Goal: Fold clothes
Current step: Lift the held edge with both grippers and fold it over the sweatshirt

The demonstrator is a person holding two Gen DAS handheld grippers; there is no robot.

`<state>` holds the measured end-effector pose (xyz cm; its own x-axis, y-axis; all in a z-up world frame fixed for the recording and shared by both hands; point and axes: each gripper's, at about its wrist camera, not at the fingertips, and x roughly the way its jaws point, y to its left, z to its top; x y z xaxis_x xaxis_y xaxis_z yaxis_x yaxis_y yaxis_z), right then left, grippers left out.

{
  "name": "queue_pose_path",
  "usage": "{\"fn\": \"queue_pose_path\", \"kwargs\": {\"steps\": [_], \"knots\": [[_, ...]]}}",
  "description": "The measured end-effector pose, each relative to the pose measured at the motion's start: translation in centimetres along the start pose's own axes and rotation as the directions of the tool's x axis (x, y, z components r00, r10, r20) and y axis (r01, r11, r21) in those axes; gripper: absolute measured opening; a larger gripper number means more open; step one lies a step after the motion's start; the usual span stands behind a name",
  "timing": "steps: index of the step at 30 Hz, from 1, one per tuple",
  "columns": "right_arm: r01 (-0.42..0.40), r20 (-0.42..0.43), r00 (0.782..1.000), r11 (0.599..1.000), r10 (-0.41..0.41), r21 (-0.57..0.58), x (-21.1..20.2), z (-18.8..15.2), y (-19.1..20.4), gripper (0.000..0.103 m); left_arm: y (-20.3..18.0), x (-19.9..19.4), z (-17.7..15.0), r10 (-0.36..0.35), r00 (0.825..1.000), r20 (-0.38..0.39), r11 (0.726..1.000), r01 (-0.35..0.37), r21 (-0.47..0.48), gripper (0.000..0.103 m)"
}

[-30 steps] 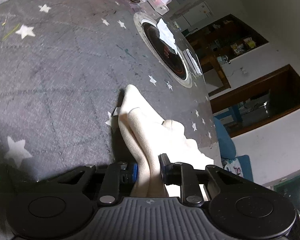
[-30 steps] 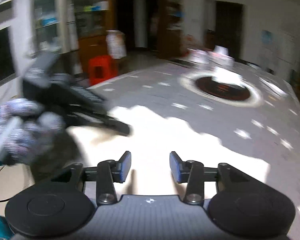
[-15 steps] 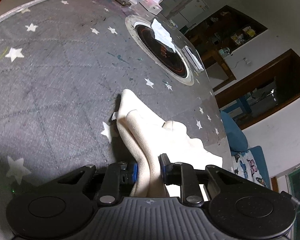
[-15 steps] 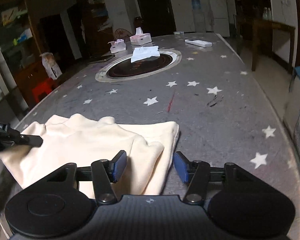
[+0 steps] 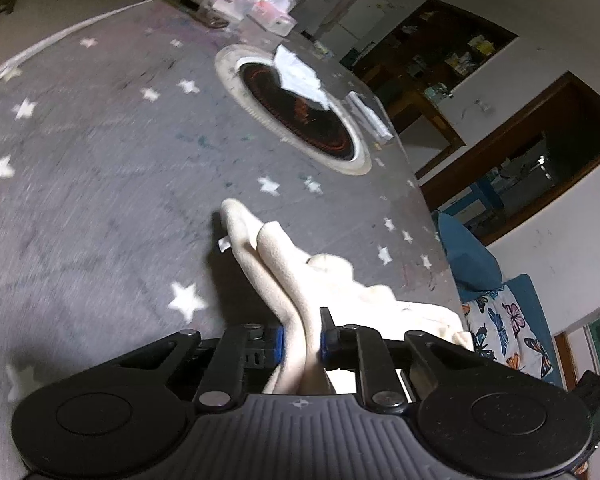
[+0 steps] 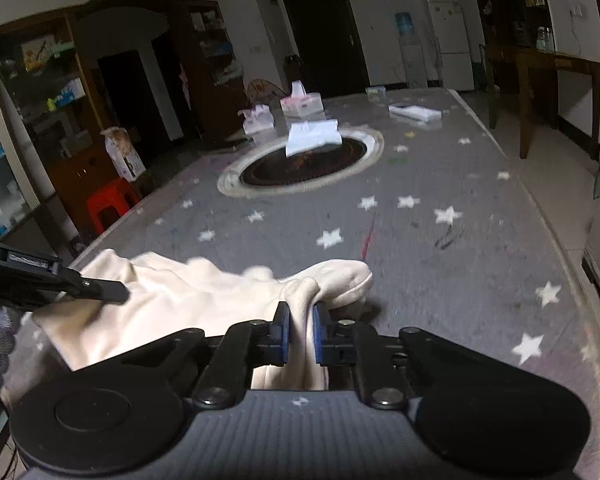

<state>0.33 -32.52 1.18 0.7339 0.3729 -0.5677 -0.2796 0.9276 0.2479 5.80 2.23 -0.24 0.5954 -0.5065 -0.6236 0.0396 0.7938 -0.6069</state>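
Grey star-print table [image 6: 440, 184] fills both views; round dark inset [image 6: 300, 162] at centre, tissue boxes [image 6: 302, 104] beyond. Cream garment [image 6: 172, 300] lies bunched at near edge, long axis running between your two hands, far side toward inset. Left gripper [image 5: 301, 338] pinches one end; right gripper [image 6: 299, 330] pinches other, both pressed onto cloth. Fabric soft, thick, probably doubled already; blur hides layers. Both hands equally near; move them together.

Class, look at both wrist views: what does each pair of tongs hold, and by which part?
Both hold the cream garment: left tongs pinch a bunched edge, right tongs a gathered fold at its near edge.
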Motion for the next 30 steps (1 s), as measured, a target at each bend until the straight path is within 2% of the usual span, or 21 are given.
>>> {"fn": "queue_pose_path", "kwargs": {"steps": [8,15,22,30], "knots": [[0.048,0.068,0.997,0.997,-0.044,-0.066,-2.2,3.2,-0.2,0.010,-3.8,1.7,1.3,-0.028,1.000,-0.013,0.995,0.029,0.094,0.015],[0.111,0.111,0.989,0.990,-0.101,-0.090,-3.2,6.3,-1.9,0.010,-7.2,3.7,3.2,-0.042,0.999,-0.024,0.986,0.045,0.161,0.015],[0.159,0.127,0.981,0.983,-0.147,-0.093,-2.5,8.8,-4.0,0.010,-10.1,6.9,5.3,-0.039,0.998,-0.042,0.979,0.047,0.197,0.015],[0.212,0.114,0.973,0.975,-0.203,-0.072,-0.7,9.9,-7.1,0.010,-12.3,10.7,6.6,-0.032,0.998,-0.046,0.975,0.041,0.220,0.015]]}}
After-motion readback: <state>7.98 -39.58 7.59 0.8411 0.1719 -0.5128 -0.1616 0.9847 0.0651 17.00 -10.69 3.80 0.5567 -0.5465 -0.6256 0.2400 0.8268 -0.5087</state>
